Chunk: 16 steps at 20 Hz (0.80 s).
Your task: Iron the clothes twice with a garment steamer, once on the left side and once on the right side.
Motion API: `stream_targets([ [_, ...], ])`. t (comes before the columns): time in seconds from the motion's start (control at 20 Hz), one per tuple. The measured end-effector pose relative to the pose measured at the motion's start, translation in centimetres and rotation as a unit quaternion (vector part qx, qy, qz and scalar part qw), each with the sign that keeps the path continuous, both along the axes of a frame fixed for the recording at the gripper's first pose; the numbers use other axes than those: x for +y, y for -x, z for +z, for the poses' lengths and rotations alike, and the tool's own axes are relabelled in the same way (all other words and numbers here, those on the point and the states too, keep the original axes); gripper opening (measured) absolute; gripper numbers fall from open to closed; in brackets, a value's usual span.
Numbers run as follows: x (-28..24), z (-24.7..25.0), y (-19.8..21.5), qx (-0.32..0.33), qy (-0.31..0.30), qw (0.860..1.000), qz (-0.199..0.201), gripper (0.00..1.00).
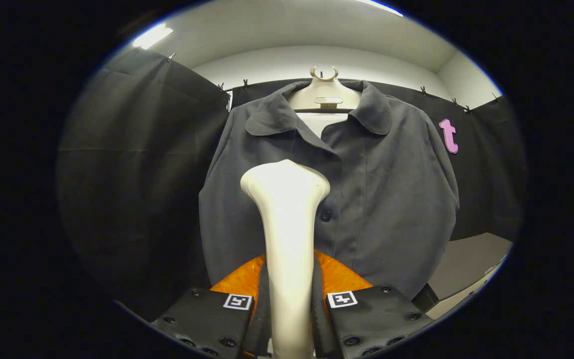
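Observation:
A dark grey buttoned shirt [381,199] hangs on a pale hanger [324,94] against the booth's black wall, facing me. My gripper [289,299] is shut on the cream handle of a garment steamer [287,209], both fingers pressing its sides. The steamer stands upright between the fingers, and its wide head rises in front of the shirt's left half, near the button line and at chest height. I cannot tell whether the head touches the cloth. The steamer hides the lower middle of the shirt.
Black cloth walls [137,164] stand on the left and behind the shirt. A grey table surface [471,264] lies low on the right, beyond the shirt's hem. White wall and ceiling lights show above.

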<state>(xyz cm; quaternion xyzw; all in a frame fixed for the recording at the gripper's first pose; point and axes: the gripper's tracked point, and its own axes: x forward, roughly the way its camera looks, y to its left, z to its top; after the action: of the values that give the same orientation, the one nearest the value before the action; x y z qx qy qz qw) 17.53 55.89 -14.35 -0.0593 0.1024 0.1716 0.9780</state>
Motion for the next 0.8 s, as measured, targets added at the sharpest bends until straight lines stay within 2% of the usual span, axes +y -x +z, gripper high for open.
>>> stream_targets([
  [0.5, -0.5, -3.8, 2.6, 0.030, 0.021, 0.999, 0.006, 0.41],
  [0.8, -0.2, -7.9, 4.2, 0.064, 0.047, 0.997, 0.020, 0.41],
])
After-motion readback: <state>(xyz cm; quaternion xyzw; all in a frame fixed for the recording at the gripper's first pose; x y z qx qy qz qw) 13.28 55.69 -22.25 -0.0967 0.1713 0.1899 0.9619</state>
